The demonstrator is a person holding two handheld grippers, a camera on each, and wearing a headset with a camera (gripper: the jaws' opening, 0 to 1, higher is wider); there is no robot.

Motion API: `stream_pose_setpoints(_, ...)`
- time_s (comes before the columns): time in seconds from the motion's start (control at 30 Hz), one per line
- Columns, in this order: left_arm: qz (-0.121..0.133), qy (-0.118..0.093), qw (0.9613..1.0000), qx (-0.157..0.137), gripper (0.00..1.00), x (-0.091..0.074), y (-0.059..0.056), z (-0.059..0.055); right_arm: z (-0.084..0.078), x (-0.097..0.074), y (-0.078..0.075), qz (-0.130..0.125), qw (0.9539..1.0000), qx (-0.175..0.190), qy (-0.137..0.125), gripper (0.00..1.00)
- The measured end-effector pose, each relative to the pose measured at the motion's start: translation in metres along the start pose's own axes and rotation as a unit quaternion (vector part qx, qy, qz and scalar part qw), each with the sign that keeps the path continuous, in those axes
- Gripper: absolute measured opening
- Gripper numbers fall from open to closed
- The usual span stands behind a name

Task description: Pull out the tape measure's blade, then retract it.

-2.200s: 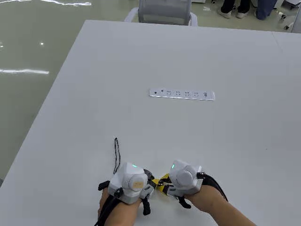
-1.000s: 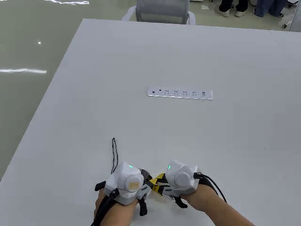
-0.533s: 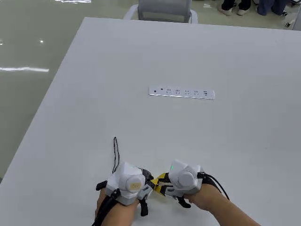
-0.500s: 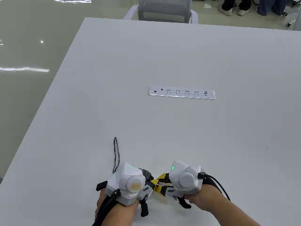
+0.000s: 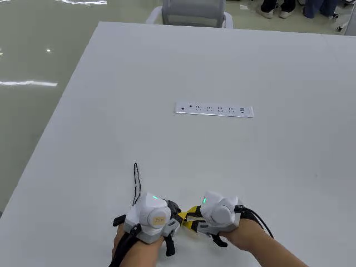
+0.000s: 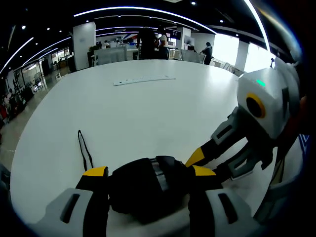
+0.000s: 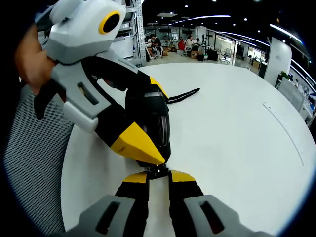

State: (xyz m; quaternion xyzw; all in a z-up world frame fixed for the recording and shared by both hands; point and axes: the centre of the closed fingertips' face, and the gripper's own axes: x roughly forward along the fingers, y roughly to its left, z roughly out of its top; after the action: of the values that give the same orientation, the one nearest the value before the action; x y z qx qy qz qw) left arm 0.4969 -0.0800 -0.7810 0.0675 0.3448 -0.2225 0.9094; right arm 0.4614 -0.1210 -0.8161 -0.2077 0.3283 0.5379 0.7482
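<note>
On the smooth white counter (image 5: 222, 67), a rounded black tape measure (image 6: 148, 190) is resting.
The left hand-held gripper (image 6: 148, 173) is clamping its body; the right hand-held gripper (image 7: 159, 177) is pinching the blade tip (image 7: 159, 171).

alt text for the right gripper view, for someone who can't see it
The yellow-tipped jaws of the right gripper pinch the small tab at the mouth of a round black tape measure, whose case the left gripper clamps. They sit on a white table, a black cord loop lying beyond the case.

black tape measure (image 6: 148, 193), black strap (image 6: 84, 148), white table (image 5: 222, 67); left gripper (image 6: 148, 173) and right gripper (image 7: 158, 176) white with yellow tips
</note>
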Motion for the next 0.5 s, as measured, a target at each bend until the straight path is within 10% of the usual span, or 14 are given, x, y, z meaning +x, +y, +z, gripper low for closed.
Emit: stream_pose_setpoints(0.5, 0.0, -0.001, 1.0, -0.008, 0.62, -0.0003, 0.0004, -0.0002, 0.0036, 0.0014, 0.0012, 0.0, 0.9999, 0.01, -0.005, 0.13)
